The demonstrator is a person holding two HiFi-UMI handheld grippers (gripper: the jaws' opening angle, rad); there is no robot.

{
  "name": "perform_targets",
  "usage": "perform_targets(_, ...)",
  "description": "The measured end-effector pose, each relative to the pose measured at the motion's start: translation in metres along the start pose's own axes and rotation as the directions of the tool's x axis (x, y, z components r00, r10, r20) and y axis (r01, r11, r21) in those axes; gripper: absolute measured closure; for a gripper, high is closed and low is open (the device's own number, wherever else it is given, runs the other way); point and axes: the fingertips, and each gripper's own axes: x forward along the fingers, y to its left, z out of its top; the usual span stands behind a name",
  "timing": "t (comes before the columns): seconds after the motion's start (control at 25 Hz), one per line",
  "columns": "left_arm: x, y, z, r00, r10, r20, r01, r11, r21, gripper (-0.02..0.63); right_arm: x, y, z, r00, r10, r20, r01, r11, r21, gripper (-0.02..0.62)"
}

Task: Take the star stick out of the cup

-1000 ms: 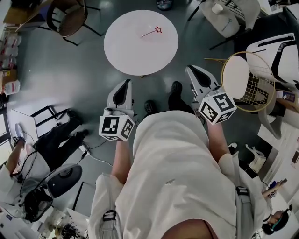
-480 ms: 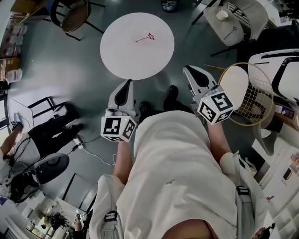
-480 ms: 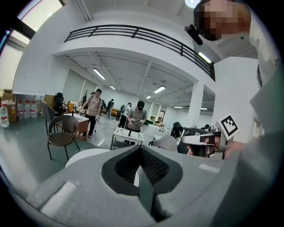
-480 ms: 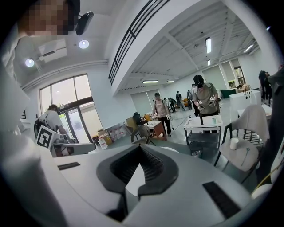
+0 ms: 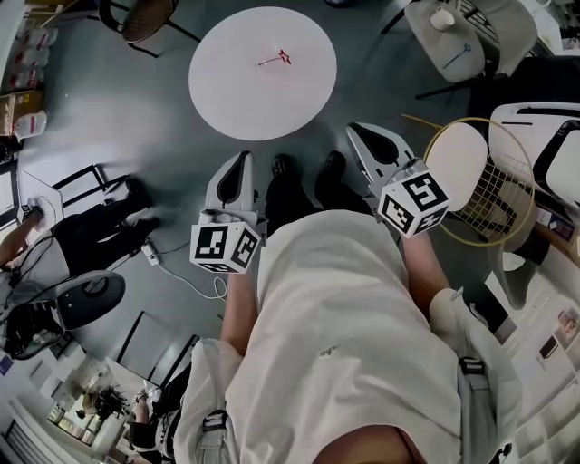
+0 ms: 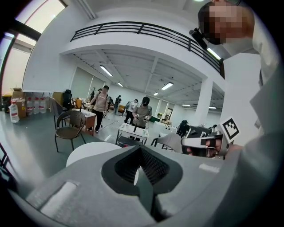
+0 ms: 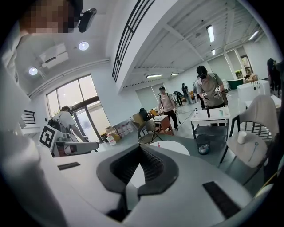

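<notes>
The star stick (image 5: 275,59), thin with a red star at its right end, lay flat on the far part of a round white desk (image 5: 231,104), with bare desk top all round it. The person in a pale shirt (image 5: 344,335) stood on the near side of that desk, dark shoes (image 5: 281,168) just short of its edge, and held both tools at waist height, pointing toward the far side and a little downward.

The left gripper (image 5: 242,163) hung over the grey floor (image 5: 118,127), near the desk's near edge and well apart from the star stick. In the left gripper view its jaws were closed, black ribbed pads (image 6: 153,166) meeting at the tips, with nothing between them. The right gripper (image 5: 361,136) was level with it on the right, beside the desk and not over it. In the right gripper view its jaws also met at the tips with nothing held; only the white desk top showed through the slit further back.

To the right stood a gold wire chair (image 5: 494,177) with a round white seat. At the far right a white cup (image 5: 444,18) sat on a grey chair (image 5: 480,36), well apart from the star stick. A brown chair (image 5: 145,18) stood at the far left, and a white cable (image 5: 186,281) trailed over the floor on the left
</notes>
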Motion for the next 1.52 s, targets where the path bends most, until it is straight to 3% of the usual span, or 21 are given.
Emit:
perform_targets(0.36, 0.023, -0.006, 0.004, 0.998, -0.067, -0.022, 0.067, 0.998, 0.012, 0.597, 0.004, -0.011, -0.003, 0.999, -0.045, -0.008, 0.045, 0.998, 0.04, 0.589)
perform_targets(0.84, 0.081, 0.009, 0.049, 0.976, -0.214, -0.039, 0.217, 0.972, 0.092, 0.597, 0.028, -0.019, 0.038, 0.987, -0.149, 0.059, 0.147, 0.988, 0.049, 0.589)
perform_targets(1.04, 0.099, 0.023, 0.061, 0.954, -0.293, -0.065, 0.3, 0.94, 0.162, 0.597, 0.048, -0.017, 0.053, 0.976, -0.201, 0.089, 0.197, 0.979, 0.055, 0.589)
perform_targets(1.52, 0.156, 0.059, 0.057, 0.903, -0.395, -0.168, 0.427, 0.865, 0.263, 0.595, 0.077, -0.008, 0.054, 0.931, -0.355, 0.086, 0.347, 0.932, 0.102, 0.589)
